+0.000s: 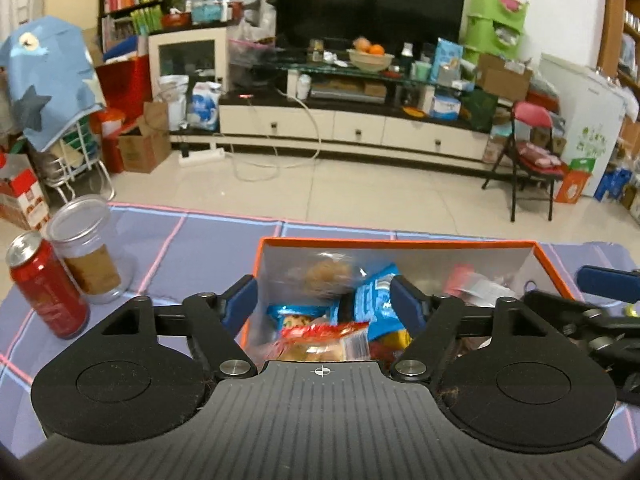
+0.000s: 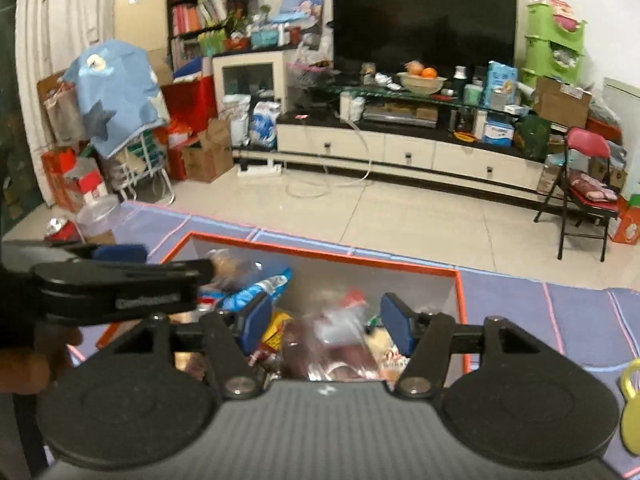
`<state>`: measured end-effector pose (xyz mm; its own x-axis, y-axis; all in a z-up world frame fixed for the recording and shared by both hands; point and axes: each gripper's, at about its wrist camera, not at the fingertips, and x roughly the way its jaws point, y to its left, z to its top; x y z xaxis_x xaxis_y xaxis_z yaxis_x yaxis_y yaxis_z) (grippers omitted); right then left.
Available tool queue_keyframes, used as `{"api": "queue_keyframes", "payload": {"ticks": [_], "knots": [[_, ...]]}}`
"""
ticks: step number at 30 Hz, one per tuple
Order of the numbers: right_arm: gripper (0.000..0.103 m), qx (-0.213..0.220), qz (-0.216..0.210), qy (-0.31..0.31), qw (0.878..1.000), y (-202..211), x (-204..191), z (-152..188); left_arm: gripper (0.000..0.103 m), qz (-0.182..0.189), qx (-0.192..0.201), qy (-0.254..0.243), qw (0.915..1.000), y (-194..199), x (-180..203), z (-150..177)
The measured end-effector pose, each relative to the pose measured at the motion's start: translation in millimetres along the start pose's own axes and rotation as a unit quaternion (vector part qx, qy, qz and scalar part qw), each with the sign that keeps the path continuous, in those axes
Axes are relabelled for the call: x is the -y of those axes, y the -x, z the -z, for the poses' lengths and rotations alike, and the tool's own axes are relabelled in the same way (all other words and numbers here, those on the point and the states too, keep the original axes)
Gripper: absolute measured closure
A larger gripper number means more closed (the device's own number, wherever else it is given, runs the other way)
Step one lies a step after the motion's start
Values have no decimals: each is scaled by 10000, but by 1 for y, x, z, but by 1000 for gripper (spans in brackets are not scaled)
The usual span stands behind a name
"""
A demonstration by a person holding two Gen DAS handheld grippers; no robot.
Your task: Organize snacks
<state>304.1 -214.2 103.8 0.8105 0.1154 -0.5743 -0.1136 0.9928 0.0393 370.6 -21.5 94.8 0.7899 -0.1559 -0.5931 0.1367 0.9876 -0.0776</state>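
On a purple checked cloth (image 1: 208,240) in a cluttered living room, an orange-rimmed box (image 1: 400,243) of snack packets (image 1: 376,300) sat under both grippers, left (image 1: 323,303) and right (image 2: 326,322), jaws released and empty; a careless reach might have crushed packets.

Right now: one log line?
left tool: open, empty | right tool: open, empty | both over orange box | snacks inside

You face a pale tiled floor (image 1: 360,188), a dark television (image 1: 372,0) on a cream cabinet (image 1: 360,128), and a red folding chair (image 1: 532,148).
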Motion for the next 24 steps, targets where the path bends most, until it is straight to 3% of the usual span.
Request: {"api": "queue_keyframes", "payload": {"ticks": [3, 5, 9, 14, 17, 20, 24], "knots": [[24, 262, 90, -297, 9992, 35, 4, 13, 19, -118, 113, 178, 9997, 31, -11, 11], [1, 377, 160, -494, 9979, 58, 2, 25, 14, -163, 172, 308, 9992, 55, -18, 22], [1, 371, 282, -673, 9966, 96, -12, 50, 12, -443, 149, 106, 9988, 94, -19, 52], [1, -229, 639, -529, 9963, 106, -37, 67, 12, -485, 28, 208, 9986, 122, -16, 89], [1, -384, 874, -544, 9939, 108, -44, 75, 12, -565, 178, 40, 9982, 131, -6, 97], [1, -274, 1043, -611, 9923, 112, -45, 78, 12, -650, 201, -273, 9973, 136, 6, 97], [1, -40, 1319, -463, 9902, 115, -47, 76, 10, -761, 144, -168, 9969, 136, 10, 95]]}}
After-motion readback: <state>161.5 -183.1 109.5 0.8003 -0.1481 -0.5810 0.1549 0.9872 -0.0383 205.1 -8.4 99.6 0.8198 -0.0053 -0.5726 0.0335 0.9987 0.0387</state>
